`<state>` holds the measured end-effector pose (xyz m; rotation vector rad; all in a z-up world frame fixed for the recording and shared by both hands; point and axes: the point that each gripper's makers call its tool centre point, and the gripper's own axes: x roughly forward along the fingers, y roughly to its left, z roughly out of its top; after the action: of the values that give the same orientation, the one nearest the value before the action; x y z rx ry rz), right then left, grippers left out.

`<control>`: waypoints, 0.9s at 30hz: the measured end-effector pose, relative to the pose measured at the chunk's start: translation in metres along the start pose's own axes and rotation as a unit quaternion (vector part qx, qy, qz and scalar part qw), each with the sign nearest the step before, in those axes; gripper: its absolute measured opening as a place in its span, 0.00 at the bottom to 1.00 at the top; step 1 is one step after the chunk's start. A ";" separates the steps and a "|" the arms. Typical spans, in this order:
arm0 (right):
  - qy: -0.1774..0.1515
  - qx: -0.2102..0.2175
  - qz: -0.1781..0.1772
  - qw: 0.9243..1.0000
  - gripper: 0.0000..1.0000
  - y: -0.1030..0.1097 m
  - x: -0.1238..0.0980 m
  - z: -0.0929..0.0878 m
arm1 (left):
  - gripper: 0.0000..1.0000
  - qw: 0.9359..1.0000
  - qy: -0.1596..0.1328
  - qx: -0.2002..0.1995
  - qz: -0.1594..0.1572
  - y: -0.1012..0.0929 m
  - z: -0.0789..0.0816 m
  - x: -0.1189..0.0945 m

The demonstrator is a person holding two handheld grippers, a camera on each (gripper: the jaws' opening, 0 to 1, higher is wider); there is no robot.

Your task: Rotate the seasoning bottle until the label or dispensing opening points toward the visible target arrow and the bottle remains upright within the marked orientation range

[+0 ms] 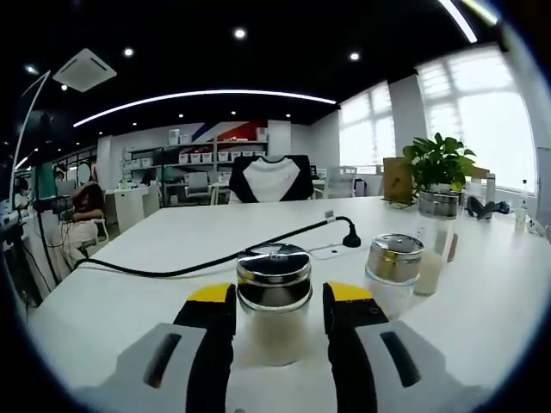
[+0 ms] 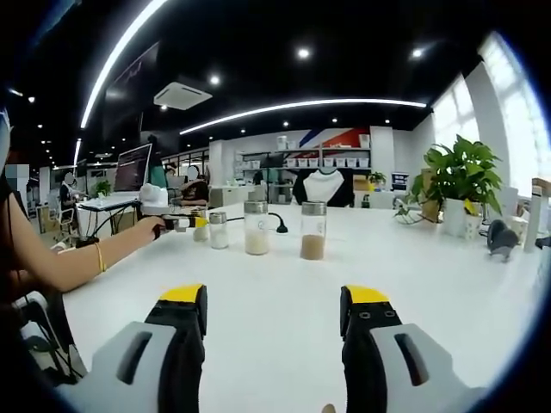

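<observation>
Left gripper [image 1: 280, 318] brackets the nearest seasoning bottle [image 1: 274, 297] with its yellow-tipped jaws on either side of the glass body, a placement that suits twisting the bottle about its upright axis; whether the pads actually press the glass or stand just off it I cannot tell. That bottle stands upright on the white table [image 1: 482, 284], its metal cap level, with a second capped bottle [image 1: 394, 271] just beyond at two o'clock and a black cable [image 1: 207, 258] running behind. Right gripper [image 2: 275, 323] hovers released over bare tabletop, jaws apart and holding nothing, seemingly waiting. Far ahead at eleven o'clock in the right gripper view, the person's hand [image 2: 155, 225] holds the left gripper by a row of bottles. No target arrow or orientation mark is visible, and the bottle's label and opening are hard to make out.
</observation>
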<state>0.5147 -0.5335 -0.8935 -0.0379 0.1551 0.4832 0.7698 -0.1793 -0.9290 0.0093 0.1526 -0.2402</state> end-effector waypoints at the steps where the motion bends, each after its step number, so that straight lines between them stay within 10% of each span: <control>1: -0.001 0.001 -0.001 1.000 0.62 0.000 0.000 0.000 | 0.42 1.000 0.001 0.000 0.002 0.001 0.000 0.000; 27: 0.004 0.019 -0.017 1.000 0.58 -0.009 -0.006 -0.006 | 0.35 1.000 -0.012 0.020 0.014 0.011 0.001 0.013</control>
<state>0.5129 -0.5443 -0.8986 -0.0055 0.1701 0.4453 0.7853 -0.1719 -0.9297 0.0488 0.1228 -0.2156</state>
